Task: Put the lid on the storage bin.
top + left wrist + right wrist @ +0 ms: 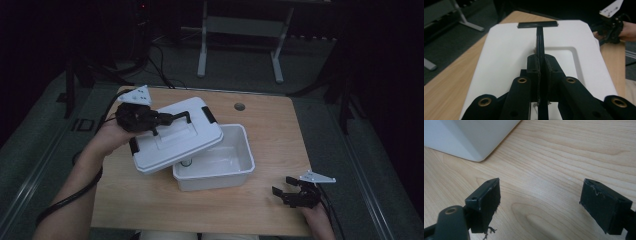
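A white lid (172, 142) with black end clips hangs tilted over the left part of an open white bin (235, 172). My left gripper (159, 120) is shut on the lid's black handle (176, 118). In the left gripper view the jaws (540, 62) pinch the thin handle bar (539, 37) above the lid (506, 55). My right gripper (286, 190) rests open near the table's front right, apart from the bin. In the right gripper view its jaws (540, 195) stand wide over bare wood, with a bin corner (474, 137) at upper left.
The wooden table (270, 130) has a round cable hole (239, 106) behind the bin. A small dark thing (186, 162) lies inside the bin under the lid's edge. White stand legs (202, 50) rise on the floor beyond the table.
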